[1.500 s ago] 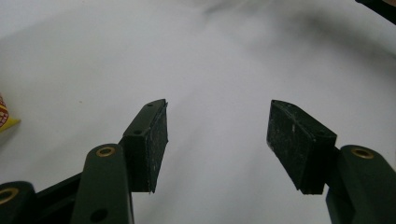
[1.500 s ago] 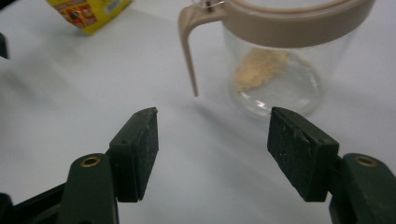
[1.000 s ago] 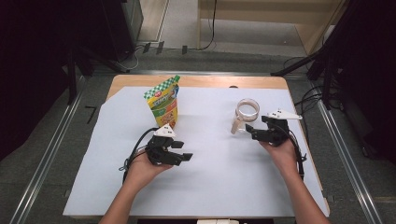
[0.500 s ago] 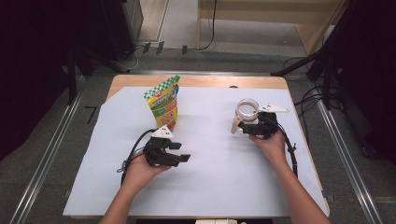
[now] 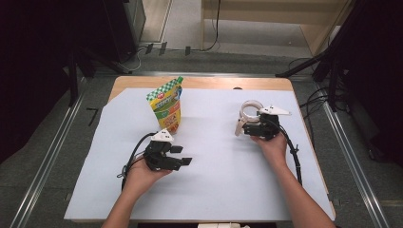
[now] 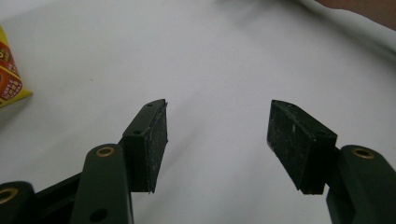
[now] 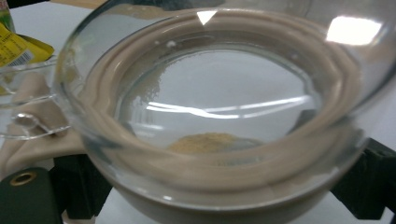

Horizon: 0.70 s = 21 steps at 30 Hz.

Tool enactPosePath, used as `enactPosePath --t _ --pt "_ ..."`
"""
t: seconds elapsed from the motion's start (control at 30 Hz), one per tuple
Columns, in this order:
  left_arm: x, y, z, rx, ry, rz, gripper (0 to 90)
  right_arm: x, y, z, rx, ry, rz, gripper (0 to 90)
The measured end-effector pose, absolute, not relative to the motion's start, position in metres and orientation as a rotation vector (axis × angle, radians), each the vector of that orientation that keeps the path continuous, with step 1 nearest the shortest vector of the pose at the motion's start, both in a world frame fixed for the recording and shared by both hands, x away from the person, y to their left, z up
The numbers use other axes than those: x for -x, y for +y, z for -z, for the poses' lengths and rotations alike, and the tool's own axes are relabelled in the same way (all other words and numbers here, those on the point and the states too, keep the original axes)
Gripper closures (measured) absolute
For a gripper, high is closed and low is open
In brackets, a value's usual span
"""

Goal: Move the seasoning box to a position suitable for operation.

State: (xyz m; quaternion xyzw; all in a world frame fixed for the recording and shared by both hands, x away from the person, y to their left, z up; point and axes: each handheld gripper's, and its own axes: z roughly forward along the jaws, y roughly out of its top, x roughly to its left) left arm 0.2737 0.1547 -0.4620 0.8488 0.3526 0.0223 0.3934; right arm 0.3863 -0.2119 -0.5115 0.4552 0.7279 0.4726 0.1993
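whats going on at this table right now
A person works at a table with a gripper in each hand. The right gripper has its jaws either side of a clear glass jar with a beige rim. The left gripper rests open on the white cover, holding nothing. A snack pouch stands upright beyond it.

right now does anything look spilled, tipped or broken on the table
Nothing stands out. The snack pouch stands upright, the clear jar sits upright between the right gripper jaws, and the white sheet looks clean.
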Motion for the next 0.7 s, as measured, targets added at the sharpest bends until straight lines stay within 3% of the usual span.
enactPosePath --t 0.7 --pt "-0.276 0.156 0.461 -2.142 0.898 -0.059 38.6 -0.371 -0.21 0.489 -1.233 2.049 -1.316 11.8"
